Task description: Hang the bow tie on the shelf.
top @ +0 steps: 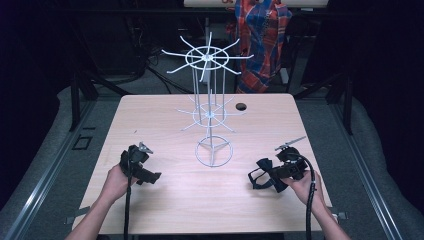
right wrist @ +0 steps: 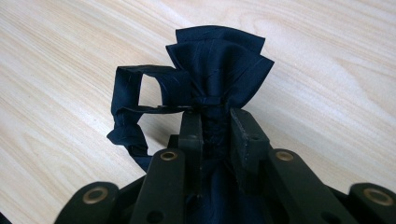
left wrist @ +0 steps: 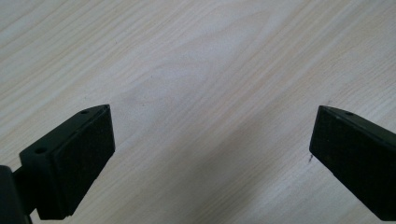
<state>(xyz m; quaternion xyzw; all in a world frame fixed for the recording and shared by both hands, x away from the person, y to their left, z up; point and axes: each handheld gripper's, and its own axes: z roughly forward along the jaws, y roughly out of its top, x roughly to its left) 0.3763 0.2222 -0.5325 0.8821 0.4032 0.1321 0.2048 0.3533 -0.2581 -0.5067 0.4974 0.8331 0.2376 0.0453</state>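
**Bow tie in the right claw, rack not yet reached**

I had the right gripper (top: 261, 176) near the right edge of the pale wooden table (top: 165, 200), towards its near side, and its jaws were clamped tight on a dark navy fabric bow tie with a looped neck strap (right wrist: 215, 70). In the right gripper view the pleated cloth fanned out just beyond the fingertips, pinched at its knot, with the strap curling off to one side and hanging free above the wood. From the high view the same bundle showed as a dark shape at the gripper's tip, pointing towards the middle of the table.

My left gripper (top: 150, 176) sat near the left edge, also on the near side, jaws spread wide with nothing between them; its own view looked down on bare wood grain between the two black pads (left wrist: 84, 158).

The white wire display rack with two tiers of radiating hooks on a ring base (top: 209, 107) stood at the table's centre, well apart from both grippers.

I judged this as the carrying step: the tie was gripped and off the table, but not hung. The next move, as I read it, called for lifting the right gripper towards a rack arm and getting the strap loop open enough to slip over a hook. The empty left claw could spread that loop, since it hung limp and narrow.
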